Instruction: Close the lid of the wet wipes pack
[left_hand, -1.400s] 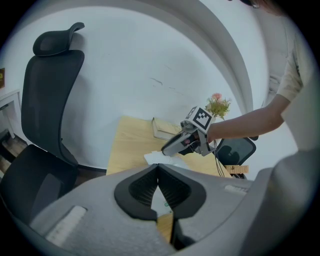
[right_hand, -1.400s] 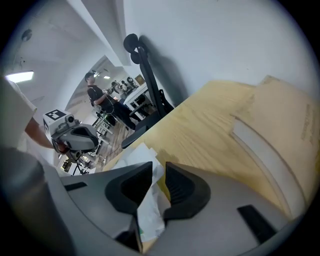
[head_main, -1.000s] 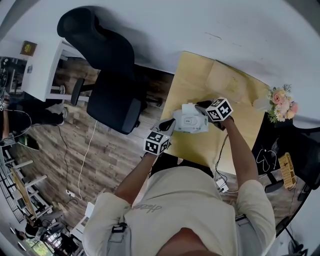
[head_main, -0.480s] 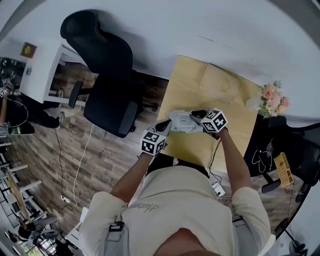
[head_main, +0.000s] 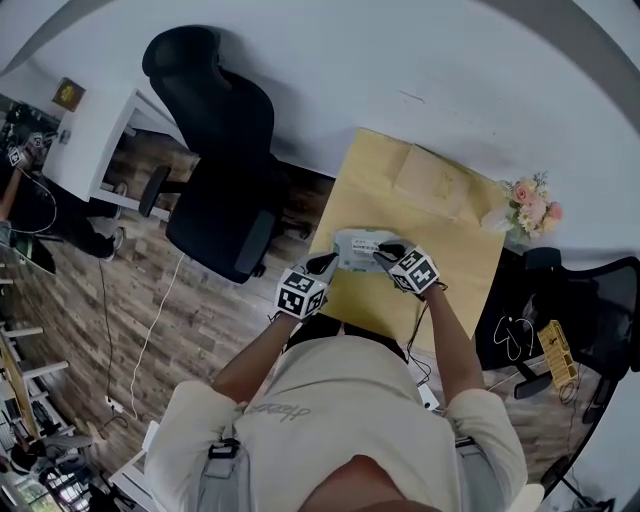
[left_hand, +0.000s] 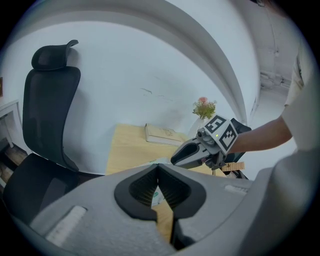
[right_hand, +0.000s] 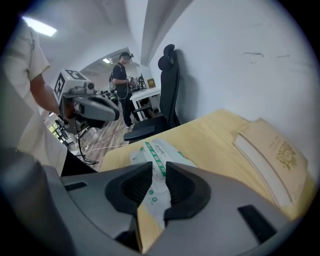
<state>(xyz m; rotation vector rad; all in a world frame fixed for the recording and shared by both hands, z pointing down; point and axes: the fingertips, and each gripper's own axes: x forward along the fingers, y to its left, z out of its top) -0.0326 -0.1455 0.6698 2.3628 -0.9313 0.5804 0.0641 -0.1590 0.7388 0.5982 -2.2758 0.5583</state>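
The wet wipes pack (head_main: 355, 248), white with green print, lies flat on the yellow table (head_main: 450, 290); no raised flap shows on it. My right gripper (head_main: 383, 252) comes down onto the pack's right part. In the right gripper view its jaws (right_hand: 159, 170) stand almost together and the pack (right_hand: 162, 150) shows through the narrow slit. My left gripper (head_main: 328, 262) sits at the pack's left end with its jaws (left_hand: 158, 167) shut tip to tip. A sliver of the pack (left_hand: 159, 196) shows below them. The right gripper (left_hand: 173, 161) points at the pack from the right.
A closed cream book (head_main: 430, 180) lies at the table's far side, and a small flower bunch (head_main: 528, 200) stands at its far right corner. A black office chair (head_main: 215, 190) stands left of the table. A person (right_hand: 121, 75) stands far off in the room.
The white flap that stood up on the pack a second ago is down. My right gripper has moved lower onto the pack. The left gripper stays at the pack's left end.
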